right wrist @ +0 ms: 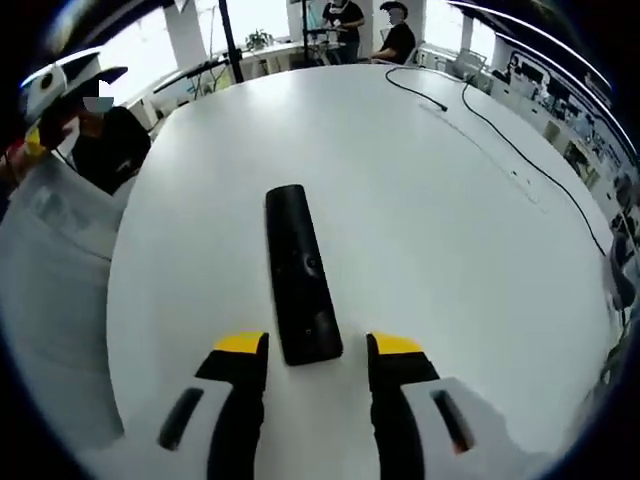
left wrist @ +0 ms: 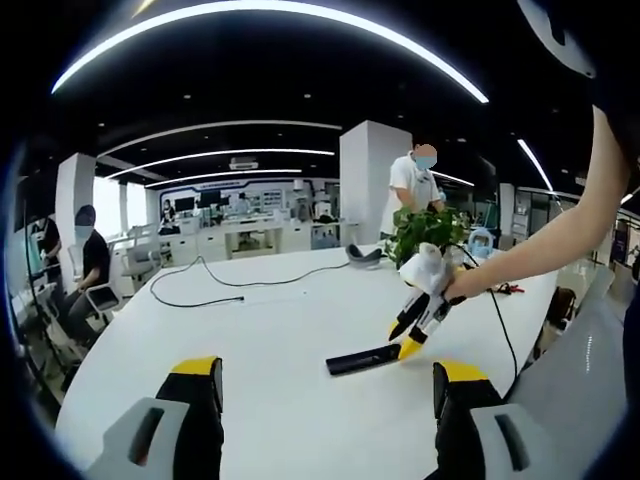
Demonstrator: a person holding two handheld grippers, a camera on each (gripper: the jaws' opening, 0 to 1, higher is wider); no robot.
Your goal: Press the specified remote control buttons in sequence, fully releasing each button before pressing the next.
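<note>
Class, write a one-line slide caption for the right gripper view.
Right gripper poised with open fingers over the near end of a black remote on a white table.

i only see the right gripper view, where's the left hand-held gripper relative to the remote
Observer: The left hand-held gripper is held back from the remote, jaws open with nothing between them.
Operator: anything behind my gripper
Observer: A potted plant stands on the table behind the right hand-held gripper.
Operator: any cables close
Observer: A black cable runs from by the plant past your gripper's far side.
</note>
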